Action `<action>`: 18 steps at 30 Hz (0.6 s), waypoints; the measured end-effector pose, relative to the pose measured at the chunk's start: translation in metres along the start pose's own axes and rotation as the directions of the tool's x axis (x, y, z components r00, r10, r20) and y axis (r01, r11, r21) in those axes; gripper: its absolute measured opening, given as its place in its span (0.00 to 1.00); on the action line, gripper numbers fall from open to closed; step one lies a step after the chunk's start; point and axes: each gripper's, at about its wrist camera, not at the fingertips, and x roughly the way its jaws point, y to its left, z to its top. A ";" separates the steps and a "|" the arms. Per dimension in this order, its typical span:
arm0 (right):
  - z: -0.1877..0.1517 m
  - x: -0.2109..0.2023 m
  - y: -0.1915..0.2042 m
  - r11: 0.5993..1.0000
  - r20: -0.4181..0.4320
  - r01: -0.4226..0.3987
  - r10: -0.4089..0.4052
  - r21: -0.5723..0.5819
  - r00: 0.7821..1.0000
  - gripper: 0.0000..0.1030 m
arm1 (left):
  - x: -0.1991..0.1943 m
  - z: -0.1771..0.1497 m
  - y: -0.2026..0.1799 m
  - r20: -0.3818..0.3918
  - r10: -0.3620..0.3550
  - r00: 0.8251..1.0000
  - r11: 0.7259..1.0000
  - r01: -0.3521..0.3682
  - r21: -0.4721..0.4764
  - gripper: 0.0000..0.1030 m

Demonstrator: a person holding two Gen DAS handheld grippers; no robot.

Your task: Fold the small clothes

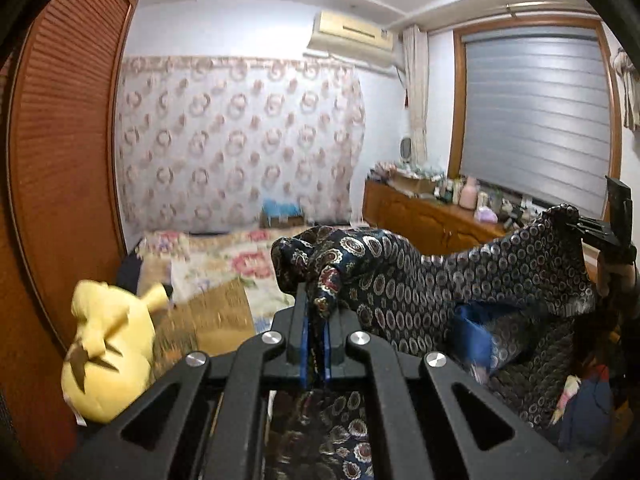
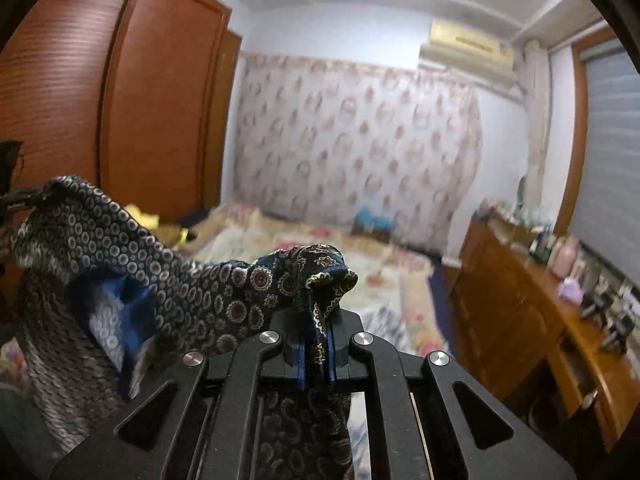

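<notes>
The cloth is cut off below the left gripper by the picture's lower edge, and its held corner is hidden between the pads. The bottles on the dresser, right of the right gripper, are blurred beyond telling. The blue thing ahead is too blurred to be named.

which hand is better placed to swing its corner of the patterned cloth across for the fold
Neither clearly. The left gripper and right gripper each have fingers shut on an end of the patterned cloth, which hangs between them above the bed. Slight lean: left, since the cloth bunches nearer it.
</notes>
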 end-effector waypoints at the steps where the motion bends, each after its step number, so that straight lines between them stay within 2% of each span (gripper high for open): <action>1: 0.009 0.001 -0.004 1.000 0.011 0.011 -0.011 -0.001 1.000 0.04 | 0.004 0.005 0.003 0.003 0.007 1.000 1.000 -0.007 -0.001 0.01; 4: 0.027 0.022 -0.016 0.998 0.007 0.059 -0.059 -0.007 0.998 0.04 | 0.027 0.015 0.017 -0.018 0.032 0.999 0.999 -0.032 -0.004 0.01; 6: 0.028 0.052 -0.028 0.998 -0.052 0.050 -0.049 0.028 0.997 0.05 | 0.058 0.012 0.029 -0.081 0.044 0.996 0.999 -0.045 -0.018 0.02; 8: 0.018 0.083 -0.034 0.996 -0.115 0.083 -0.080 0.025 0.990 0.07 | 0.087 0.000 0.034 -0.128 0.085 0.988 0.996 -0.087 -0.008 0.04; 10: 0.000 0.122 -0.039 0.994 -0.192 0.107 -0.100 0.025 0.976 0.18 | 0.120 -0.018 0.040 -0.210 0.103 0.972 0.995 -0.104 0.006 0.08; 11: -0.015 0.147 -0.044 0.991 -0.258 0.130 -0.117 0.033 0.959 0.35 | 0.138 -0.028 0.045 -0.266 0.096 0.959 0.995 -0.101 -0.005 0.12; 12: -0.026 0.163 -0.047 0.988 -0.301 0.147 -0.128 0.043 0.945 0.45 | 0.151 -0.038 0.051 -0.311 0.092 0.946 0.995 -0.101 -0.012 0.16; 13: -0.039 0.177 -0.049 0.986 -0.336 0.161 -0.134 0.052 0.932 0.47 | 0.156 -0.046 0.052 -0.329 0.090 0.940 0.995 -0.100 -0.014 0.18; 15: -0.064 0.195 -0.052 0.983 -0.390 0.170 -0.127 0.076 0.912 0.49 | 0.160 -0.058 0.056 -0.345 0.096 0.934 0.994 -0.108 -0.016 0.33; 18: -0.089 0.190 -0.047 0.986 -0.407 0.143 -0.095 0.090 0.909 0.49 | 0.152 -0.071 0.051 -0.352 0.087 0.932 0.995 -0.100 -0.019 0.43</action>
